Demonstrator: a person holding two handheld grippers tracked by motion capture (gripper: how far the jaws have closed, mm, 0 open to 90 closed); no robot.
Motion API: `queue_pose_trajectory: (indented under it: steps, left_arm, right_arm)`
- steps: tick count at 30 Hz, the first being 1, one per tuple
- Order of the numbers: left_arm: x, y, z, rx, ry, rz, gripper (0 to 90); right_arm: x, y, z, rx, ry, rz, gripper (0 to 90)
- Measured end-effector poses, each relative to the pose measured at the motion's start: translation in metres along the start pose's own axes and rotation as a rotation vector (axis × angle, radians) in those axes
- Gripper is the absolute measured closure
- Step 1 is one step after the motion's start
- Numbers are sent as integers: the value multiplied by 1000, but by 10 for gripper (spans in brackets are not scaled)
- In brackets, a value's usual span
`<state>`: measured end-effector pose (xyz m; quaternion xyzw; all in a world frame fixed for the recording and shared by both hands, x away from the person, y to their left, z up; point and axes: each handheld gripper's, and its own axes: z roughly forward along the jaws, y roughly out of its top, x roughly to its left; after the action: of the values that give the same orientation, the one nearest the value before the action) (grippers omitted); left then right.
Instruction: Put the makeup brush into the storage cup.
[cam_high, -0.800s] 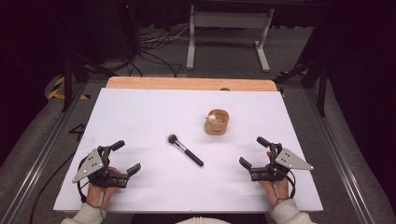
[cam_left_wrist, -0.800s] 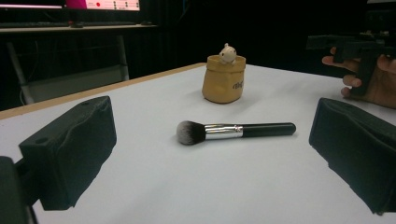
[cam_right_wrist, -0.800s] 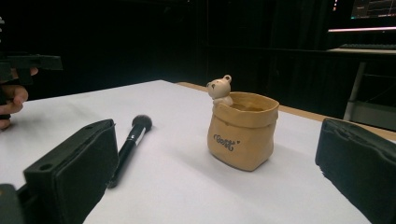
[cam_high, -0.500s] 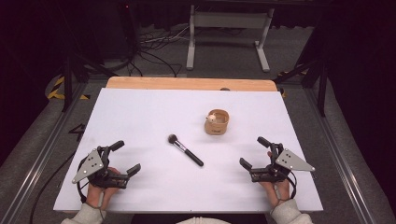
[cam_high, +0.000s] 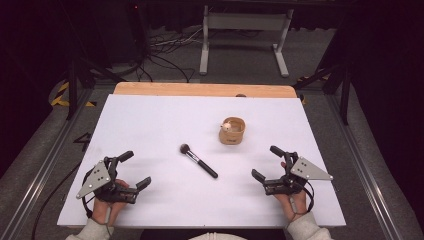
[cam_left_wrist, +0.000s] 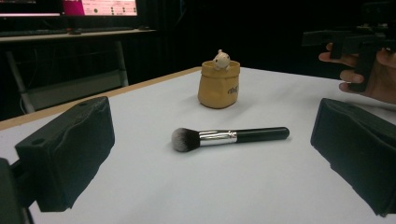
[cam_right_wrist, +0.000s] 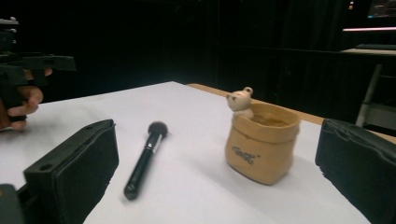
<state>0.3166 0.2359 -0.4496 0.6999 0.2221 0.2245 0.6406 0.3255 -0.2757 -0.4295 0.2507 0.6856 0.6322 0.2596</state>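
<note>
The brush (cam_high: 198, 160) lies flat in the middle of the white worktop (cam_high: 150, 125), between the two grippers and touching neither; its bristles point to the far left and its black handle to the near right. It is probably light and stiff. The round, smooth handle may roll or slip, and the bristles are soft, so the best place to hold it seems to be the middle of the handle, near the silver ring.

The left gripper (cam_high: 134, 169) and the right gripper (cam_high: 267, 162) both rest near the front edge with jaws wide apart and empty.

The pot (cam_high: 231, 131), with a small bear at its rim, stands behind the brush. Its inside is hard to make out, and its printed word is too small to read.
</note>
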Motion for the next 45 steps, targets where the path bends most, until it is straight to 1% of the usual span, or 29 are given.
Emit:
queue_pose_trajectory:
  steps: [4,7,9,11,13,17,20,22,24,27,29,31,34,39,42,43,45]
  left_arm:
    - [0,0,0,-1,4,-3,1]
    - [1,-1,-1,-5,2,-15,1]
    - [2,-1,-1,-5,3,-12,2]
    - [2,-1,-1,-9,3,-9,2]
    - [1,-1,-1,-8,1,-6,3]
    - [1,-1,-1,-5,-4,-2,3]
    - [1,-1,-1,-3,-2,-5,3]
    - [1,-1,0,-1,4,-5,2]
    - [2,-2,0,2,6,-7,2]
    - [1,-2,-1,1,9,-8,2]
    - [2,-1,-2,1,12,-7,2]
    - [3,-1,-2,-2,13,-8,1]
    - [2,-2,-3,1,12,-13,2]
    - [3,-3,-2,9,7,-9,2]
    - [2,-3,-2,8,2,-20,3]
    - [3,-3,-2,8,4,-13,3]
    - [3,-3,-2,8,1,-13,3]
  right_arm:
    - [10,4,11,-8,35,-9,0]
    - [17,6,18,-2,55,-16,0]
    - [18,6,20,1,60,-15,0]
    - [23,8,24,-6,50,-31,0]
    - [27,9,27,-10,51,-45,0]
    - [33,11,35,-8,85,-47,0]
    - [35,14,39,-12,104,-47,0]
    - [34,16,40,-19,107,-37,0]
    - [33,18,41,-18,108,-39,0]
    - [30,26,47,20,109,-34,0]
    - [29,32,54,59,129,-35,0]
    - [30,35,58,72,139,-47,0]
    - [31,43,64,75,149,-76,0]
    - [30,57,75,117,173,-88,0]
    - [31,62,82,127,181,-98,0]
    - [31,63,84,131,184,-100,0]
    - [31,65,87,128,187,-103,0]
